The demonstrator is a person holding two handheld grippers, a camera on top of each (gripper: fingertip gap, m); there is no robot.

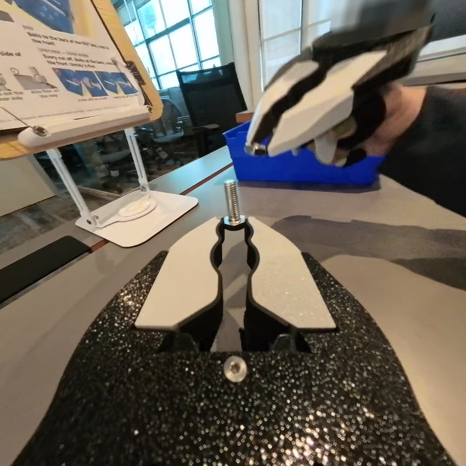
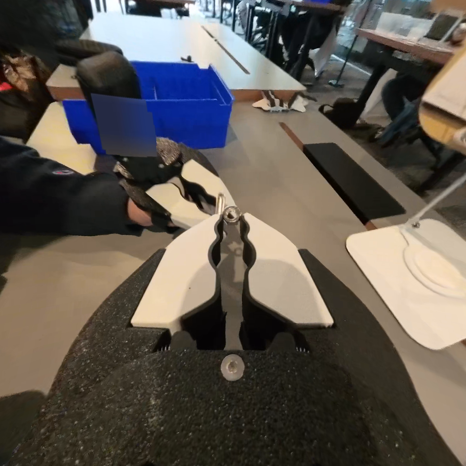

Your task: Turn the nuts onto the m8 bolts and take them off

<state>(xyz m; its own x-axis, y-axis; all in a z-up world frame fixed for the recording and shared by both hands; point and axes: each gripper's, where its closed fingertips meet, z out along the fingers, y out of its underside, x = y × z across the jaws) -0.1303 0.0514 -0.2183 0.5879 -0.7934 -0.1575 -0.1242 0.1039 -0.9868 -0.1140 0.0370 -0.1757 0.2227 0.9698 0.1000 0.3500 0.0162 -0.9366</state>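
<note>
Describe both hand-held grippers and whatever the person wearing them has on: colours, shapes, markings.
Both match: the left hand-held gripper and right hand-held gripper have flat white fingers with wavy black inner edges, on a speckled black body with a silver screw. The person wears a dark sleeve with a small emblem.

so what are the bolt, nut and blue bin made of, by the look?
Bolt: bright silvery metal, likely zinc-plated steel; shiny threads.
Nut: same glossy silver metal, clamped in the right tongs.
Blue bin: moulded plastic, likely; uniform saturated colour, thin smooth walls.
</note>
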